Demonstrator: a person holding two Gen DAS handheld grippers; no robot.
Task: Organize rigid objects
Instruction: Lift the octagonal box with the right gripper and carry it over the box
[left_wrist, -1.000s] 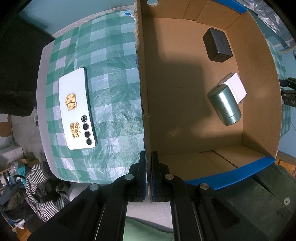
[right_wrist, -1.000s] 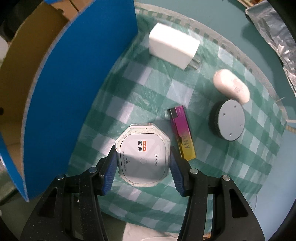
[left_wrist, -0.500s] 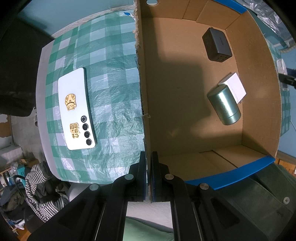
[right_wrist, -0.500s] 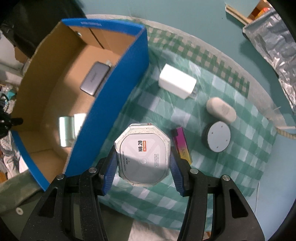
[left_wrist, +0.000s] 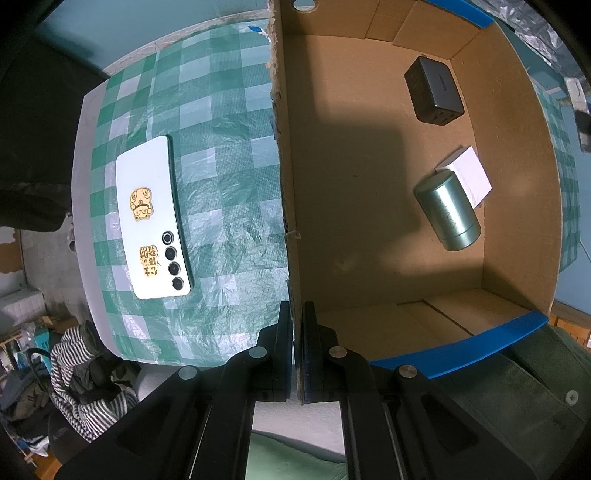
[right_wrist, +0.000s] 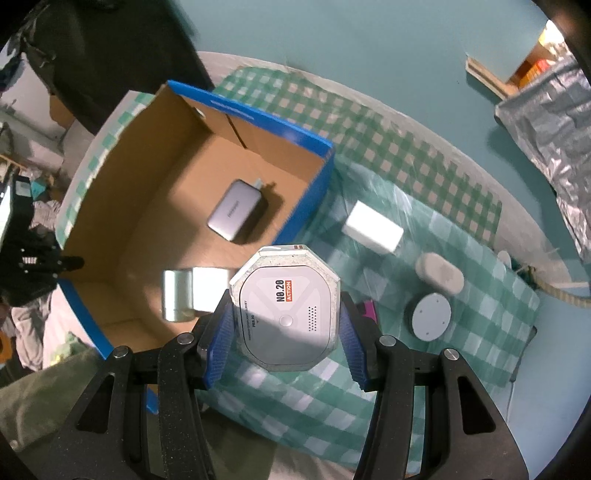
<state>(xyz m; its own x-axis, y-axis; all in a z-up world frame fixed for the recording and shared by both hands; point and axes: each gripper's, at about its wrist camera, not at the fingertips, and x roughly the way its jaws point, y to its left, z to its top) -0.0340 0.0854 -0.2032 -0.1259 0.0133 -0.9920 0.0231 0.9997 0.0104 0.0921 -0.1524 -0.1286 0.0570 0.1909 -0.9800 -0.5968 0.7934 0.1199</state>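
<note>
Checked tablecloth, one box, three items inside

This is looking like a lived-in room at home: a green checked tablecloth is covering the table, a striped garment is lying in a heap on the floor beside it, a teal wall is showing behind, and a cardboard box is sitting among small household gadgets.
</note>
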